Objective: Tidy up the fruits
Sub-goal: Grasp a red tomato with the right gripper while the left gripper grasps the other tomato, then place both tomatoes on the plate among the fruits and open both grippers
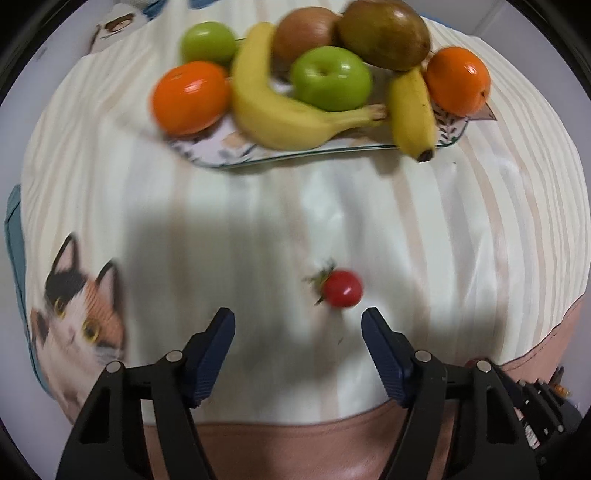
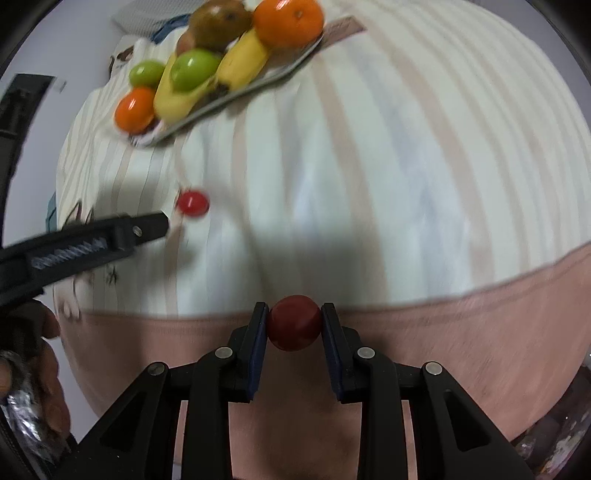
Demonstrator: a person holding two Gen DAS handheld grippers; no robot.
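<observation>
Cloth with pale pink and cream stripes (image 1: 461, 206) covers the surface, ending at the near side in a plain dusty-pink border (image 2: 480, 295); a printed calico cat face (image 1: 81, 317) lies on its left part, and a second printed animal (image 1: 114, 26) shows at the far left corner. Around the cloth only a pale grey-white background is visible. At the far side sits a patterned tray (image 1: 221, 155) heaped with two oranges (image 1: 190, 98), two green apples (image 1: 330, 77), two bananas (image 1: 269, 107) and two brownish fruits (image 1: 384, 33). Well apart from the tray, a small red tomato with a green stem (image 1: 343, 288) lies on the cloth just beyond the left claw (image 1: 298, 320), whose blue-padded jaws stand apart on either side with nothing between them. Right claw (image 2: 294, 314) is clamped on a darker red tomato (image 2: 294, 326) over the pink border, both pads pressing its sides. A hand (image 2: 40, 387) shows at the left edge.
</observation>
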